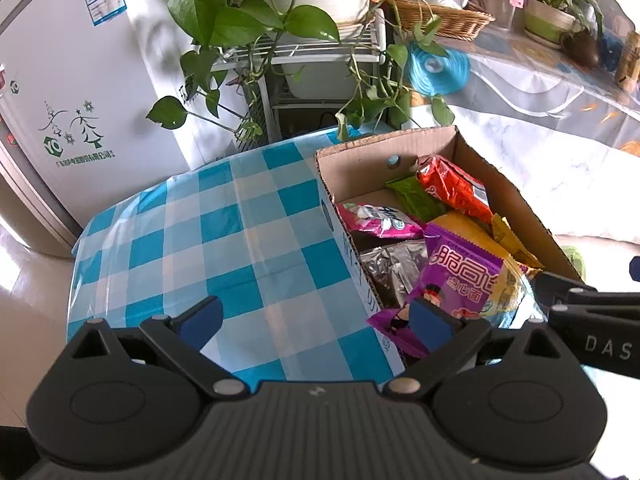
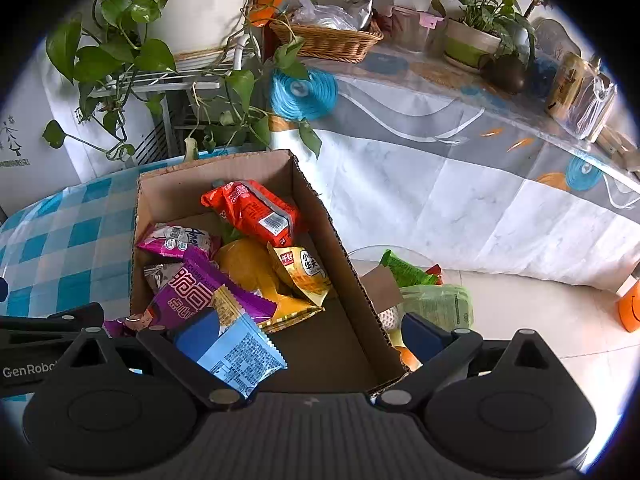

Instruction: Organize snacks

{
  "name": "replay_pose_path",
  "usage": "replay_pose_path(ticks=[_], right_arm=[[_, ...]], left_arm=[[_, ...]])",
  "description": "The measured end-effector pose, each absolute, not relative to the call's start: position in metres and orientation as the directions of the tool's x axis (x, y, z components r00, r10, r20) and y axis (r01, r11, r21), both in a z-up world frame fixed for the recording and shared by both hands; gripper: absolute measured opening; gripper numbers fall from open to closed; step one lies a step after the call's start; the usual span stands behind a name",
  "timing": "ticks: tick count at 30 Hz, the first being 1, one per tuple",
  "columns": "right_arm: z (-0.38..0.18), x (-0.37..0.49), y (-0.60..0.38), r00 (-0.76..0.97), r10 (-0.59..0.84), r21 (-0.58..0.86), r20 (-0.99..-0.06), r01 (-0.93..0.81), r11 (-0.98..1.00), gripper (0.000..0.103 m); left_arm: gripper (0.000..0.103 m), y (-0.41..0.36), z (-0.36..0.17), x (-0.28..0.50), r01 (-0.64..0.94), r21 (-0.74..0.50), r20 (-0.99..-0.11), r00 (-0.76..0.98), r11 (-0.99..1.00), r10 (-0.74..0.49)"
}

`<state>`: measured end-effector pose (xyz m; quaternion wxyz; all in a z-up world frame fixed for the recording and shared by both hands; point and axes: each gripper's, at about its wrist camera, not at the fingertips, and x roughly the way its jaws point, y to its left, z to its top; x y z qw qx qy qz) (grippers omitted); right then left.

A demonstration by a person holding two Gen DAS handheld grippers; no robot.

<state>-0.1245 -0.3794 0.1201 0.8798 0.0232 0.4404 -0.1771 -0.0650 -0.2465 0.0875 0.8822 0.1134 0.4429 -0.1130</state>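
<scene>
An open cardboard box (image 1: 400,148) (image 2: 316,216) stands on a blue-checked cloth (image 1: 240,240). It holds several snack packets: a red one (image 1: 452,184) (image 2: 256,208), a purple one (image 1: 460,276) (image 2: 200,292), a pink one (image 1: 376,220), a yellow one (image 2: 304,272) and a light blue one (image 2: 240,352). My left gripper (image 1: 316,320) is open over the cloth, its right finger (image 1: 430,320) in front of the purple packet. My right gripper (image 2: 308,336) is open astride the box's right wall. The blue packet lies loose beside its left finger (image 2: 196,336).
More packets and a green bag (image 2: 432,300) lie low to the right of the box. Behind it are a wire rack with trailing plants (image 1: 248,20), a white appliance (image 1: 60,100) and a covered table (image 2: 460,152) with a wicker basket (image 2: 328,40).
</scene>
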Motion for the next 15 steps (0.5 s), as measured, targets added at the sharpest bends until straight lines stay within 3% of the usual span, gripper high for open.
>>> replay_pose_path(ticks=[15], right_arm=[[0.1190, -0.1211, -0.3771, 0.548, -0.295, -0.122, -0.783, 0.330, 0.936, 0.101]], left_arm=[[0.097, -0.2437, 0.0861, -0.0616, 0.299, 0.087, -0.816, 0.569, 0.950, -0.104]])
